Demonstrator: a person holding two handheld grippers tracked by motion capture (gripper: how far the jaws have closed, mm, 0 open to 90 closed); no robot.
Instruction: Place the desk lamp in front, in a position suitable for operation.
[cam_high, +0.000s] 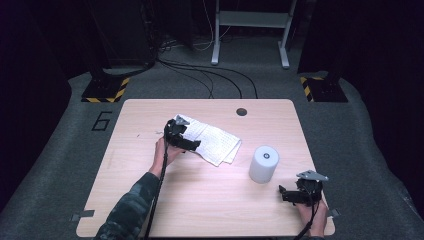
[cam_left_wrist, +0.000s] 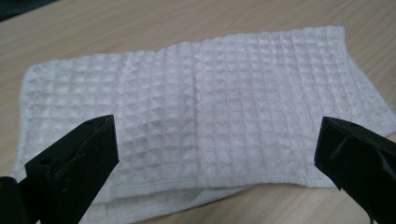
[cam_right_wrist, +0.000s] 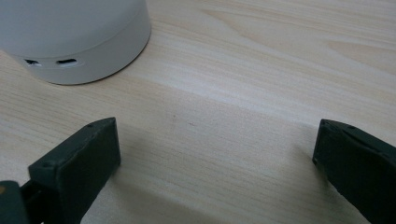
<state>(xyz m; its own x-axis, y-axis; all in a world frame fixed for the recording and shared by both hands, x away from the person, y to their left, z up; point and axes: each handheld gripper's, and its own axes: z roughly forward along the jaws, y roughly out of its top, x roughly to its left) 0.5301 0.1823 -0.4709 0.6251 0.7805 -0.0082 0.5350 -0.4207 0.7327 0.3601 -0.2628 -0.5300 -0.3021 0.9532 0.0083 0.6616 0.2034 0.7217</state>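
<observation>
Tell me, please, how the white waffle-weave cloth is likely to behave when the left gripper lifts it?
The cloth is folded in soft layers, so it will probably droop and unfold. Its textured weave should grip well. The open left gripper likely needs a pinch at an edge.

The cylinder's (cam_right_wrist: 70, 42) top is cut off by the right gripper view's upper edge; its base slots are blurred.

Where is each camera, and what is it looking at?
High view: above the person's side, looking forward and down at the table; both forearms, left gripper and right gripper show.
Left gripper view: rides the left gripper, facing the white cloth between its open jaws.
Right gripper view: rides the right gripper, facing bare wood and the white cylinder.
Shared: the cloth shows in the high and left gripper views.
</observation>
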